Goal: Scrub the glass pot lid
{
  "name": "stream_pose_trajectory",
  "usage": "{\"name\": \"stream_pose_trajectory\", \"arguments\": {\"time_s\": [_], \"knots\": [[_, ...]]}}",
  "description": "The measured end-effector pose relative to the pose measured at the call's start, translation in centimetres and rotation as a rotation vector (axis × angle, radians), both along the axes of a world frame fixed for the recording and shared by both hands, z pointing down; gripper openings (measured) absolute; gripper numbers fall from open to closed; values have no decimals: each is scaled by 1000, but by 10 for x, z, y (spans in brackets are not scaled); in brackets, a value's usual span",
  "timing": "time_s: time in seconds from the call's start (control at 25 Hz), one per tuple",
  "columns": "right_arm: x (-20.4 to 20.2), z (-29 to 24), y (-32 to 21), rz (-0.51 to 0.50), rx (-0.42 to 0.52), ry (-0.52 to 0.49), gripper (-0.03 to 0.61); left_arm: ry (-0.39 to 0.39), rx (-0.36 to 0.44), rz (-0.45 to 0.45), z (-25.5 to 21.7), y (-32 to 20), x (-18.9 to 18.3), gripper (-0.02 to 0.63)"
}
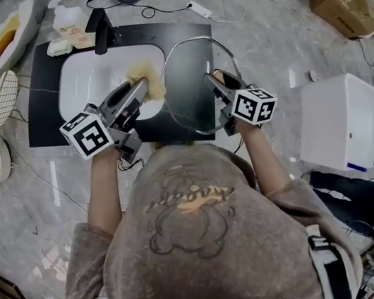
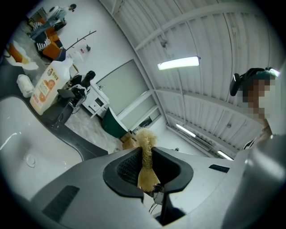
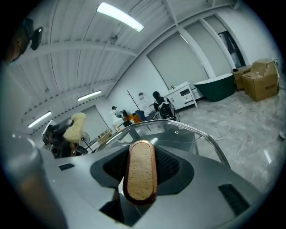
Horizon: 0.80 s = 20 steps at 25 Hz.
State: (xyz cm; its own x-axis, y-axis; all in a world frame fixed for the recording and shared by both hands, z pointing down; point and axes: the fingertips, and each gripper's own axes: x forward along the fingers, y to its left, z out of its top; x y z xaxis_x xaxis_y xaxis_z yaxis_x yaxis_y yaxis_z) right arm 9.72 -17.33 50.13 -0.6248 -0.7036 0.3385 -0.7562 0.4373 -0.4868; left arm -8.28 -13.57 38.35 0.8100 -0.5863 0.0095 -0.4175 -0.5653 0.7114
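The glass pot lid (image 1: 194, 86) stands on edge over the black mat beside the sink, its metal rim arching upward. My right gripper (image 1: 218, 82) is shut on the lid's wooden handle (image 3: 140, 172), which fills the space between the jaws in the right gripper view, with the glass dome (image 3: 183, 134) beyond it. My left gripper (image 1: 138, 89) is shut on a pale yellow loofah scrubber (image 1: 149, 79) and holds it just left of the lid's rim. In the left gripper view the scrubber (image 2: 145, 154) is pinched flat between the pads. Whether it touches the glass I cannot tell.
A white sink basin (image 1: 85, 77) lies below the left gripper, with a black faucet (image 1: 101, 28) and a detergent bottle (image 1: 71, 21) behind it. A wire rack (image 1: 2, 99) and a plate (image 1: 6, 37) are at the left. A white box (image 1: 350, 120) stands at the right.
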Motion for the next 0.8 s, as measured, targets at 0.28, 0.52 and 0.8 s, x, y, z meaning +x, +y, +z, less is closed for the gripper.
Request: {"name": "stream_pose_trajectory", "arguments": {"time_s": [0.28,0.52,0.8], "knots": [[-24,35,-21,-75,-33,167,170,-7,-8,-64,4,0,-20,74],[-40,72,-42,-137,-72,291,170,-29,-21,-115,13,0,-36,74],[-56,105,-58,-204,-124,369,170,-44,-39,-158,21,0,-46,74]]}}
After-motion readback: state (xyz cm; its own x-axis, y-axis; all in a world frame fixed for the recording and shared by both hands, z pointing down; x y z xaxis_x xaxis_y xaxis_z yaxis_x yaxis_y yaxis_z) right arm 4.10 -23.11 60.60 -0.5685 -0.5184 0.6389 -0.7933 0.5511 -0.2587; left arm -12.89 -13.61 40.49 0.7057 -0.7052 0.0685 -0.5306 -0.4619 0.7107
